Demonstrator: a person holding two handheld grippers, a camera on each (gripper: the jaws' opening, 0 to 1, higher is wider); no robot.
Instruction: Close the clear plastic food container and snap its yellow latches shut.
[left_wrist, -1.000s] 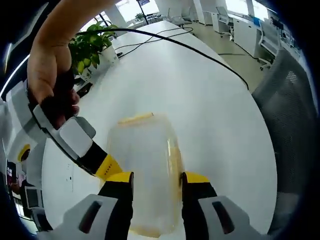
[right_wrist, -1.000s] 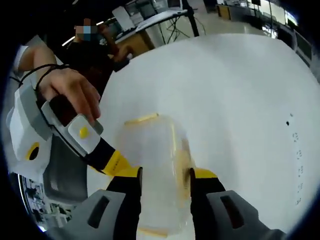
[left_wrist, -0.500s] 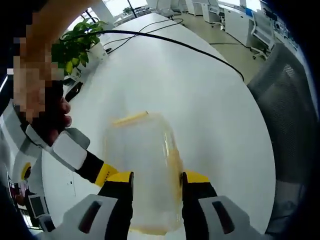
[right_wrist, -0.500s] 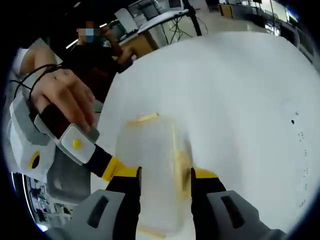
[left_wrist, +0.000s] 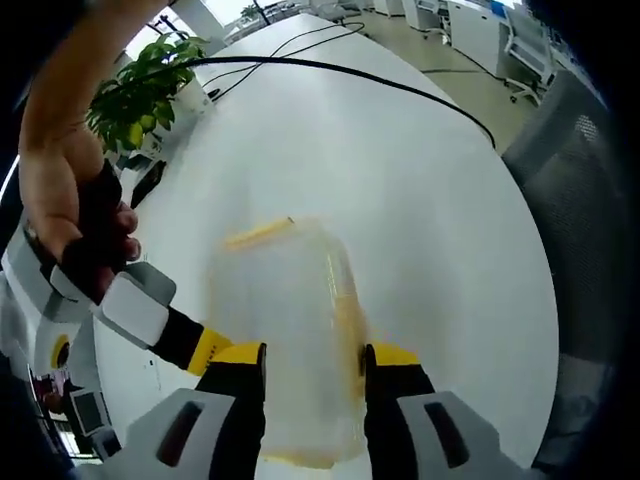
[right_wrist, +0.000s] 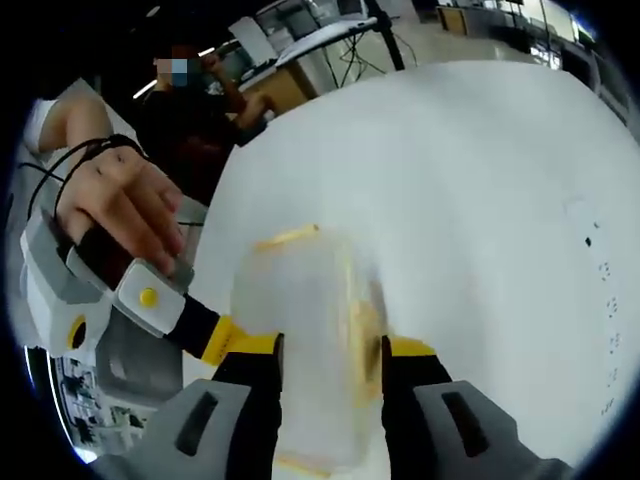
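The clear container (left_wrist: 285, 340) is pinched between both hand-held grippers – left (left_wrist: 313, 362), right (right_wrist: 330, 352) – steadied above the white worktop (left_wrist: 420, 200), a yellow latch (left_wrist: 258, 234) at 12 o'clock.

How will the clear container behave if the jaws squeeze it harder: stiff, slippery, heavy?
The container looks like thin clear plastic, so its walls would probably flex rather than resist. The smooth sides between the left tool jaws might slip under uneven pressure. I see nothing inside, so it is likely light and easy to push across the table.
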